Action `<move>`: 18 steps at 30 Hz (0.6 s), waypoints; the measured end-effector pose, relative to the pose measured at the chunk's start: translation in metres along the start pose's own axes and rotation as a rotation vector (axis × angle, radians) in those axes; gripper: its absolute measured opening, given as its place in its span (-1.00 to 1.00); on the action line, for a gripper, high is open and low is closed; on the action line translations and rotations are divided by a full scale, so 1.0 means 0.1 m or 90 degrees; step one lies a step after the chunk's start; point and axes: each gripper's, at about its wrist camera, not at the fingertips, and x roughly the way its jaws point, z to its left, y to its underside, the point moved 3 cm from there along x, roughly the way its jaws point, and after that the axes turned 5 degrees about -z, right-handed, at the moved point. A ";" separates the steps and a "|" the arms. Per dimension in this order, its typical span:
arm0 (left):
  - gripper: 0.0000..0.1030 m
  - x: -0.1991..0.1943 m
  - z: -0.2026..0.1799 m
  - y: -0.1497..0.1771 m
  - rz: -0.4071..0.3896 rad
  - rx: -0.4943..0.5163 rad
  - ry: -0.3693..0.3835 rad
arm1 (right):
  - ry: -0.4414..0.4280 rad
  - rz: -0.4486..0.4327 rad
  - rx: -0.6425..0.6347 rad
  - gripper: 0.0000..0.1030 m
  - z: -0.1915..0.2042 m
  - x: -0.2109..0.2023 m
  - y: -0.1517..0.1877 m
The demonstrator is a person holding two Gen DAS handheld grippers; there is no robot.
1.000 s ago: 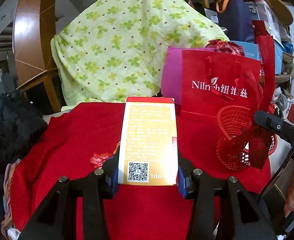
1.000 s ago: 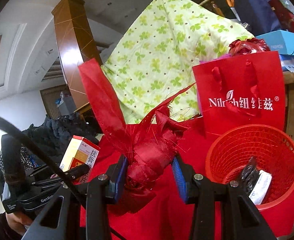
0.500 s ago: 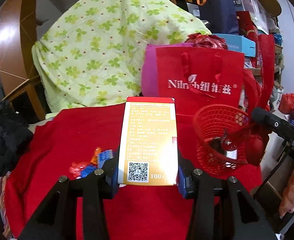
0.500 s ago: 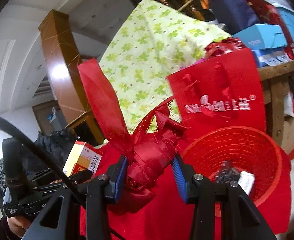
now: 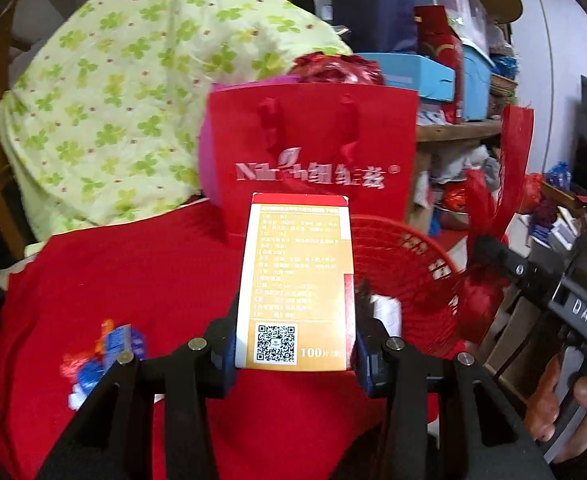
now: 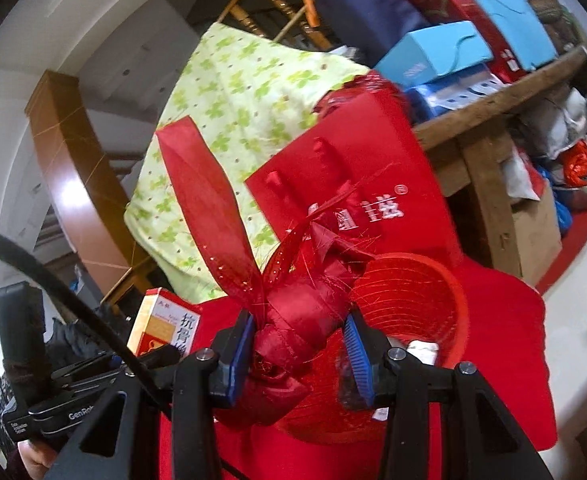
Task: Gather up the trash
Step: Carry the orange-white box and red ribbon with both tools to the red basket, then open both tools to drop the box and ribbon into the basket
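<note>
My left claw clamps the medicine box upright; my right claw grips the red ribbon bow. Both are positioned near the red basket for disposal.

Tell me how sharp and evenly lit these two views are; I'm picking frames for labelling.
Left wrist view: background smeared by motion, the red gift bag lettering doubled, while the medicine box in the claw stays readable; edges bend fisheye-style. Right wrist view: tilted, glare on the wooden post, the red ribbon bundle fairly crisp.
</note>
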 end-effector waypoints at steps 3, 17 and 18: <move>-0.07 0.16 -0.15 -0.06 0.009 -0.001 0.024 | 0.006 0.001 0.017 -0.11 -0.13 0.01 -0.04; 0.22 0.84 -0.32 0.10 0.087 -0.027 0.056 | 0.047 0.065 0.054 0.11 -0.53 0.35 0.13; 0.22 0.83 -0.27 0.13 0.092 -0.034 0.053 | 0.052 0.071 0.055 0.15 -0.55 0.36 0.15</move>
